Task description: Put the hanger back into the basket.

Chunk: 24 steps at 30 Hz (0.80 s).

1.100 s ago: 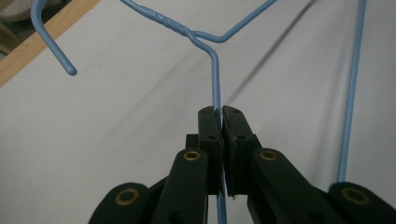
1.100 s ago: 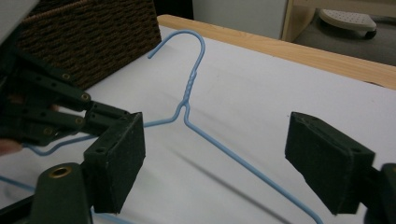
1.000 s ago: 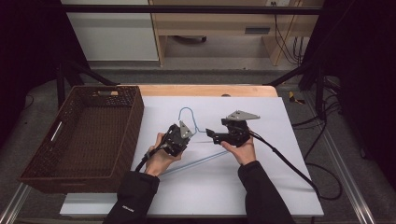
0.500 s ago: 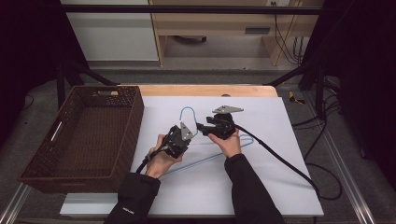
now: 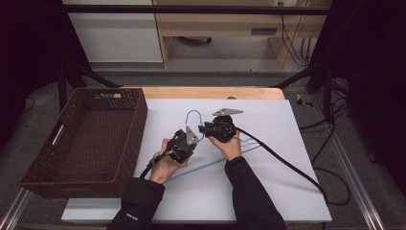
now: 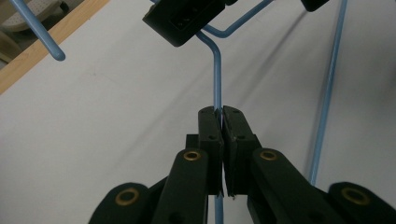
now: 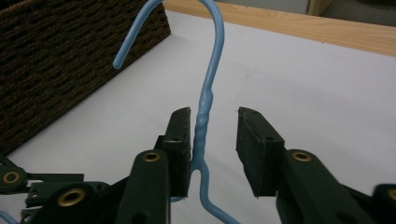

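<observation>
From the high view I have both tools near the middle of the white table [image 5: 287, 158], with the wicker basket [image 5: 86, 139] sitting off to my left, well apart from the work. The thing I'm handling is a light blue wire hanger [image 5: 194, 115]; its hook curls up just beyond the two tools and its long bottom wire runs across the table under my hands. My left gripper [image 6: 220, 116] has its fingers pressed together on one of the hanger's thin wire arms — in the left gripper view the wire comes straight out from between the pads and runs up to a bend, where the other tool's black finger shows at the top of the frame. My right gripper [image 7: 214, 140] has its fingers spread, and the twisted neck of the hanger stands in the gap between them, lying close against the left-hand finger [image 7: 180, 140] in that view and apart from the other one. Above the twist the hook [image 7: 205, 28] arcs over toward the basket's woven wall [image 7: 60, 60]. The wooden edge of the table shows beyond the white surface.
</observation>
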Motion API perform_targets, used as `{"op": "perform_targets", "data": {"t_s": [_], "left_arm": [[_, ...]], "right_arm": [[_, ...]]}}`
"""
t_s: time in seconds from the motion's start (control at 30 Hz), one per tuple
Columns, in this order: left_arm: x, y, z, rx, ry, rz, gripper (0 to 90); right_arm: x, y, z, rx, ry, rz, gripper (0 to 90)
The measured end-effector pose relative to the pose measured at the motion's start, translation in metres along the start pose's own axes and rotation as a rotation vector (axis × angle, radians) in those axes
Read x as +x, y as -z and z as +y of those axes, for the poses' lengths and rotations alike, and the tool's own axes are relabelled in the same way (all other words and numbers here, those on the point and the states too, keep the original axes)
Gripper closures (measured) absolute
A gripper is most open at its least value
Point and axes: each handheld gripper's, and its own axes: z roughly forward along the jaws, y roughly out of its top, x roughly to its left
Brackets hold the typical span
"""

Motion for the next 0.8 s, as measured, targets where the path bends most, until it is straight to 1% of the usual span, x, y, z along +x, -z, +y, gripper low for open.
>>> {"op": "perform_targets", "data": {"t_s": [0.07,0.1,0.13,0.17,0.2,0.37,0.4,0.43,0.47,0.53,0.57,0.6,0.67,0.7,0.73,0.77,0.8], "left_arm": [[0.0000,-0.0002,-0.0001,-0.002,0.000,-0.001,87.3],[-0.0001,-0.0003,-0.0002,-0.002,-0.001,0.000,87.3],[-0.0003,-0.0003,-0.0001,-0.003,-0.002,0.002,87.3],[-0.0003,-0.0003,-0.0001,-0.003,-0.002,0.002,87.3],[-0.0004,-0.0003,-0.0001,-0.002,-0.003,0.003,87.3],[-0.0004,-0.0013,-0.0009,-0.006,-0.007,0.006,87.2],[0.0000,-0.0011,-0.0009,-0.004,-0.002,-0.006,87.2],[0.0000,-0.0011,-0.0009,-0.004,-0.002,-0.006,87.2],[0.0004,-0.0013,-0.0010,-0.003,0.013,-0.019,87.1],[0.0019,-0.0015,-0.0012,-0.006,0.024,-0.036,86.5],[0.0028,-0.0011,-0.0008,-0.007,0.029,-0.030,84.9],[0.0037,-0.0004,-0.0004,-0.016,0.036,-0.019,78.0],[0.0059,0.0010,0.0008,-0.012,0.042,-0.037,71.6],[0.0059,0.0010,0.0008,-0.012,0.042,-0.037,67.4],[0.0068,0.0000,0.0022,0.011,0.033,-0.035,65.2],[0.0069,-0.0014,0.0030,0.027,0.032,-0.048,63.5],[0.0065,-0.0036,0.0032,0.033,0.029,-0.057,62.0]], "right_arm": [[-0.0009,-0.0003,0.0003,0.001,-0.001,0.014,72.5],[-0.0001,0.0000,0.0005,0.007,-0.022,0.021,74.9],[0.0000,0.0000,0.0006,0.009,-0.032,0.028,77.4],[0.0000,0.0000,0.0006,0.009,-0.032,0.028,77.4],[0.0003,0.0001,0.0008,0.011,-0.040,0.040,83.1],[0.0007,0.0006,0.0009,0.013,-0.063,0.047,85.4],[0.0008,0.0008,0.0009,0.013,-0.067,0.048,85.6],[0.0008,0.0008,0.0009,0.013,-0.067,0.048,85.6],[0.0009,0.0008,0.0007,0.012,-0.070,0.049,85.8],[0.0013,0.0012,0.0006,0.012,-0.076,0.048,85.9],[0.0013,0.0013,0.0008,0.011,-0.074,0.046,85.9],[0.0018,0.0018,0.0007,0.011,-0.076,0.045,85.9],[0.0023,0.0024,0.0006,0.009,-0.070,0.044,85.9],[0.0024,0.0028,0.0007,0.007,-0.066,0.047,86.0],[0.0029,0.0032,0.0008,0.006,-0.067,0.047,86.0],[0.0033,0.0035,0.0008,0.004,-0.069,0.049,85.9],[0.0035,0.0040,0.0010,0.004,-0.065,0.049,85.9]]}}
